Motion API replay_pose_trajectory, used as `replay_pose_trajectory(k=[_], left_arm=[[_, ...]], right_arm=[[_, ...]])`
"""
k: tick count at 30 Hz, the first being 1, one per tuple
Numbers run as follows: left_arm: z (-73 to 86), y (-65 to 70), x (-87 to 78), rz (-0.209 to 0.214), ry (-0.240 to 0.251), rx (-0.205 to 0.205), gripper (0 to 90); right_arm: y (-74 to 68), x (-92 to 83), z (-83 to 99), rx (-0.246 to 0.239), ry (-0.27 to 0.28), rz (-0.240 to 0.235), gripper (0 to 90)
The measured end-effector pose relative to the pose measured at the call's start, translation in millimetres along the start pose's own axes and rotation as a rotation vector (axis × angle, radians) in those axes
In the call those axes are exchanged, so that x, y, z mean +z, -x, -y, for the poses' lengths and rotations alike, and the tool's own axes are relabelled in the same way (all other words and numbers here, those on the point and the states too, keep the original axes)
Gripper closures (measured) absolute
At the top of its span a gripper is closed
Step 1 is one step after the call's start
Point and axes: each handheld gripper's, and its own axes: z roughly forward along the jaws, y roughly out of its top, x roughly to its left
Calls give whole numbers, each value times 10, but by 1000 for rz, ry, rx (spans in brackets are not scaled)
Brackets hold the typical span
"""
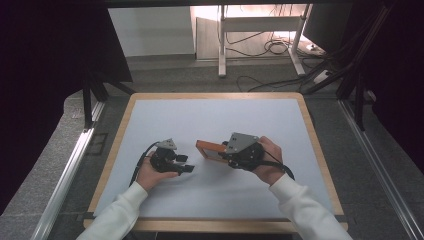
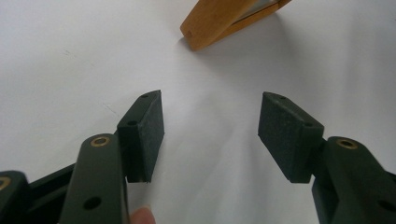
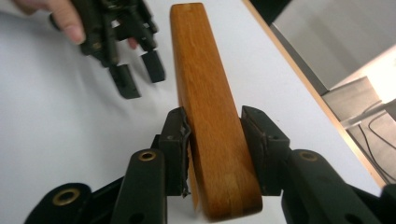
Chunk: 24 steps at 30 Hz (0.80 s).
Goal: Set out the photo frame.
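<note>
An orange-brown wooden frame (image 1: 210, 149) sits at the middle of the white table top (image 1: 215, 115), tilted, with its left corner low near the surface (image 2: 191, 39). My right gripper (image 1: 225, 152) is shut on it. In the right gripper view both black pads (image 3: 175, 140) press the sides of the frame's wooden bar (image 3: 196, 70), which runs away from the camera. My left gripper (image 1: 187, 164) rests low over the table to the left of the frame, open with nothing between its pads (image 2: 149, 126). Its jaws (image 3: 137, 77) point toward the frame, a short gap away.
The table has a light wooden rim (image 1: 312, 135). Dark curtains flank it, and metal rails (image 1: 70, 170) run along the floor at both sides. A desk's legs and cables (image 1: 270, 47) stand on the floor beyond the far edge.
</note>
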Motion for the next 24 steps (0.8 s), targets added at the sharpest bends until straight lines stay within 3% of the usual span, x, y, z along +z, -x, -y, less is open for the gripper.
replay_pose_trajectory(k=[7, 17, 21, 24], left_arm=[[0, 6, 12, -1, -5, 3, 398], [3, 3, 8, -1, -4, 7, 397], [3, 6, 10, 1, -4, 8, 396], [5, 9, 15, 6, -7, 6, 396]], right_arm=[[128, 67, 92, 81, 7, 38, 576], [310, 154, 248, 198, 37, 67, 570], [373, 179, 275, 240, 53, 54, 575], [413, 178, 292, 279, 76, 6, 651]])
